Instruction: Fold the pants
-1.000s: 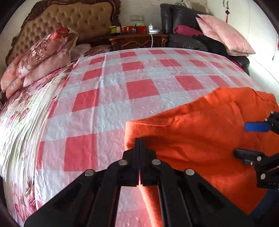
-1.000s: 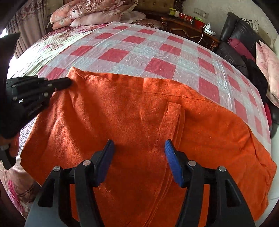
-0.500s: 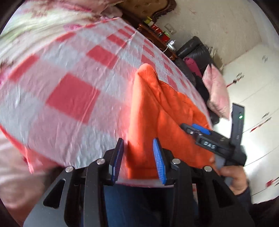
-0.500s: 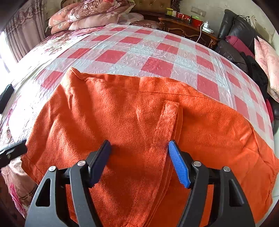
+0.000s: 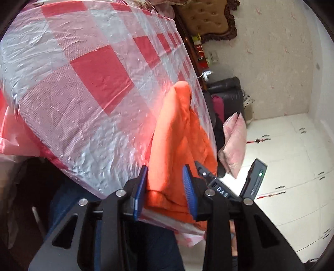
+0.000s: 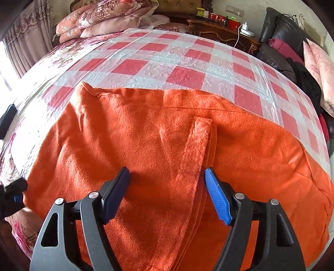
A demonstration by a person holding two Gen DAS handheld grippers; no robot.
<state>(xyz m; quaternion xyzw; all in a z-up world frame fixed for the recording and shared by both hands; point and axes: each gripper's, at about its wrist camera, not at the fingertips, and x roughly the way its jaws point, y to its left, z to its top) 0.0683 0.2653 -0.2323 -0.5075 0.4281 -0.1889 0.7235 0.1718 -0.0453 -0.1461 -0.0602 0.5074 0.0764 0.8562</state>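
Right wrist view: my right gripper [image 6: 167, 187] hangs over the orange pants [image 6: 146, 135], fingers wide and lately widening, astride the folded seam edge without gripping. Left of it, my left gripper [image 5: 165, 187] has fingers narrowly parted around the near-left hem, having just opened; contact unclear. Pants lie long-axis left to right on the checkered bed [image 6: 187, 66], stretching beyond; left is nearer that corner.

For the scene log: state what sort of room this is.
A bedroom, almost certainly. A bed with a checked plastic cover fills the view, pillows are stacked by a tufted headboard, and a nightstand stands beside it.
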